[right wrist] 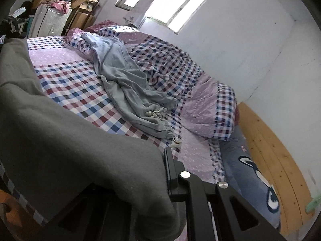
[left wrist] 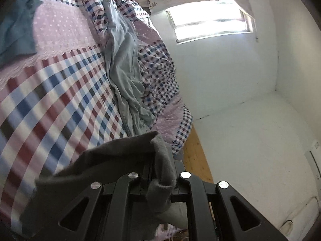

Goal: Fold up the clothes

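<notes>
A dark grey garment point(left wrist: 112, 160) is bunched between the fingers of my left gripper point(left wrist: 154, 172), which is shut on its edge and held above the bed. The same grey garment point(right wrist: 70, 150) drapes wide over my right gripper point(right wrist: 163, 168), shut on it; only the right finger point(right wrist: 172, 172) shows, the left one is under the cloth. A pale grey-blue pair of trousers point(left wrist: 124, 72) lies crumpled along the checked bedspread point(left wrist: 50, 104), and the trousers point(right wrist: 128, 88) appear past the grey cloth in the right wrist view too.
A checked and pink quilt point(right wrist: 180, 76) is heaped against the white wall point(left wrist: 230, 80) under a window point(left wrist: 208, 18). Wooden bed frame point(right wrist: 266, 140) runs along the wall. Boxes and bags point(right wrist: 54, 14) are stacked beyond the bed's far end. A teal cloth point(left wrist: 16, 30) lies at the left.
</notes>
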The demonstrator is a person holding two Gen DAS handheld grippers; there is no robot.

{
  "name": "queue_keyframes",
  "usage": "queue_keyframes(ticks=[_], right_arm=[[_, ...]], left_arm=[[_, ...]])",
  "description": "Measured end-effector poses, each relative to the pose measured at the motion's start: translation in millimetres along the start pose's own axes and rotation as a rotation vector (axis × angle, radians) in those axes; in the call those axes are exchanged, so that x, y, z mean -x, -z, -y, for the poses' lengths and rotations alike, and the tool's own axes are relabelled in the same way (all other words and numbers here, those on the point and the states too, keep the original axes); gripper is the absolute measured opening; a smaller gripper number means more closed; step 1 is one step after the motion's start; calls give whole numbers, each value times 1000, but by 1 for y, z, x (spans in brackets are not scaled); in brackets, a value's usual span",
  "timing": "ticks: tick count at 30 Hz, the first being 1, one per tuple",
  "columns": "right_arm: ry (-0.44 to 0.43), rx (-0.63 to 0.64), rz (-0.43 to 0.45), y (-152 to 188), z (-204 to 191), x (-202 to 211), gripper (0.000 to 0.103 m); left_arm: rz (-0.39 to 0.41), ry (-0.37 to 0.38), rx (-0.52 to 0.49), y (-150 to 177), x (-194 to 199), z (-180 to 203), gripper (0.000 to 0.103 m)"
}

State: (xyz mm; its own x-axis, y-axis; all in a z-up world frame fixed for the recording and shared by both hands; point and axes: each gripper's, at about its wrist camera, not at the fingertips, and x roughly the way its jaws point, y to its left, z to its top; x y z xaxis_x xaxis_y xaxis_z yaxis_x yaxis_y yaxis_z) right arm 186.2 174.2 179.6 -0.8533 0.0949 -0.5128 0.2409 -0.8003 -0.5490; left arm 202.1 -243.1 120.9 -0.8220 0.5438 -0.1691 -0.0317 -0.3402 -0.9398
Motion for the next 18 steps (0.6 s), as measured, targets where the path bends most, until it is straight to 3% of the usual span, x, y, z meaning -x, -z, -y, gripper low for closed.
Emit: queue_keyframes(ticks=[6,11,16,18], right_arm=[[-92,-48,-85,-22,13,-78,10],[-176,-101,-182,-20,15,-151,14],[-205,-218,-254,-4,17,-202,46],[-183,-281,-244,0,24,-207,63]], left_arm=[[14,-64,-3,-32,-54,1,10],[-5,-185,2,-52,-104,-20,10],[-39,-328,54,-70,-141,-58,11],[-17,-326,57,-74,-139,-63,20]])
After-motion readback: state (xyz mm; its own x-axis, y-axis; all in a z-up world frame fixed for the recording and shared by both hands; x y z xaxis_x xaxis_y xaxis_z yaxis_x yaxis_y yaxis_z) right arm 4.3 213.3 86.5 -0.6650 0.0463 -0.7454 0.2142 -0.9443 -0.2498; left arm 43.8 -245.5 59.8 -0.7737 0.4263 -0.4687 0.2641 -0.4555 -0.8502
